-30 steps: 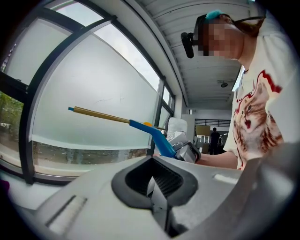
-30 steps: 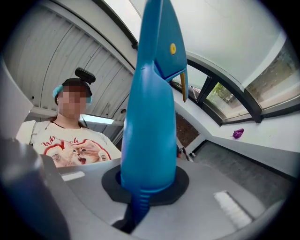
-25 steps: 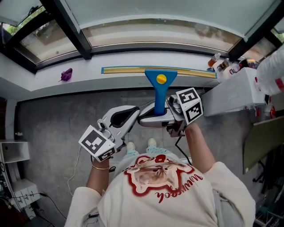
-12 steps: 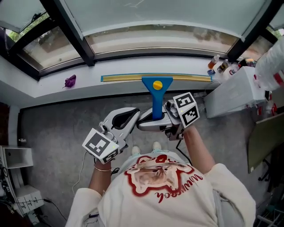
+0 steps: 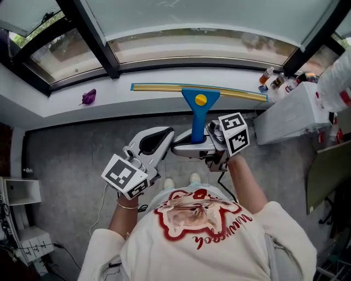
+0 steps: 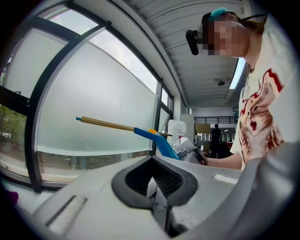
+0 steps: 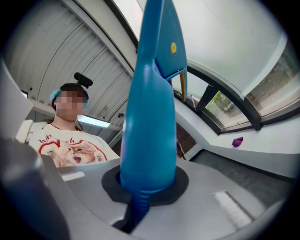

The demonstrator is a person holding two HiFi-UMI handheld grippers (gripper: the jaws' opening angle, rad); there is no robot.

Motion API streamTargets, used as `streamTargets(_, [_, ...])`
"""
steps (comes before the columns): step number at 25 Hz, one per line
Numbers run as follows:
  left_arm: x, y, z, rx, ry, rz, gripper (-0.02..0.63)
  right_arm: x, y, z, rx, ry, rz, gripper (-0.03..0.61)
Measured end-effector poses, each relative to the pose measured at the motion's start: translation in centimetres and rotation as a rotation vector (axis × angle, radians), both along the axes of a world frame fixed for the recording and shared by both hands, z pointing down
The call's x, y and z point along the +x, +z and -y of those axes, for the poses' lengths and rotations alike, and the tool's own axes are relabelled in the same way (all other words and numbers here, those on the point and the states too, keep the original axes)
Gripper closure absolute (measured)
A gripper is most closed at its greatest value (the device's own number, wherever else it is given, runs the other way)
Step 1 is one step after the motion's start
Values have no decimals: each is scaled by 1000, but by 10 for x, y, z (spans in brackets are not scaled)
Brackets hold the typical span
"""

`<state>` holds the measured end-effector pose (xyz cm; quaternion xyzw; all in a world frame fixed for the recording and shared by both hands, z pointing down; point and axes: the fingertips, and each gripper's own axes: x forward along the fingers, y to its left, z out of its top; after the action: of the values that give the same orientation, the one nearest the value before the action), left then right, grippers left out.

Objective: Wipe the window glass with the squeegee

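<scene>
Right gripper (image 5: 196, 144), frame center: fingers clamped on the blue handle of the squeegee (image 5: 200, 101). Handle points up-frame, and the yellow blade runs crosswise over the white sill (image 5: 66, 107), just below the window glass (image 5: 192, 16). Can't tell if the blade touches the glass. Left gripper (image 5: 157, 141) is just left of the handle, fingers closed together, holding nothing. Purple scrap (image 5: 88, 97) on the sill at upper left, bottles (image 5: 272, 78) at upper right.

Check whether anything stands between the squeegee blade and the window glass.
Nothing visible does. The right gripper holds the squeegee by its handle, blade facing the window glass. A purple scrap on the sill lies off to the left, bottles off to the right.
</scene>
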<state>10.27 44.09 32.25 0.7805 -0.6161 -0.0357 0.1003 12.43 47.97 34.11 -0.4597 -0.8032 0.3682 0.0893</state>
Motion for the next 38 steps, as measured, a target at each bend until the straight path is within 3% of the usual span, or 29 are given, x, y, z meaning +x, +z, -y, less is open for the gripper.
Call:
streamTargets(5, [6, 5, 0, -32, -6, 3, 609, 6, 5, -2, 1, -12, -17, 548])
streamTargets(10, [5, -1, 2, -23, -26, -38, 609, 8, -3, -3, -56, -8, 1, 546])
streamTargets(14, [7, -2, 3, -31, -38, -49, 613, 11, -5, -5, -32, -37, -4, 548])
streamTargets(18, [11, 0, 7, -42, -50, 2, 614, 17, -4, -5, -26, -62, -10, 548])
streamTargets(22, [42, -10, 15, -25, 71, 40, 611, 13, 18, -12, 107, -48, -53, 546])
streamTargets(24, [52, -14, 19, -5, 85, 97, 607, 13, 19, -9, 83, -31, -42, 551])
streamTargets(28, [37, -35, 13, 44, 56, -44, 607, 12, 9, -10, 33, -43, -1, 551])
streamTargets(32, [21, -33, 6, 30, -14, -1, 607, 14, 4, -9, 15, -59, 6, 551])
streamTargets(38, [14, -20, 9, 0, -40, -35, 607, 12, -2, -5, -6, -59, 19, 551])
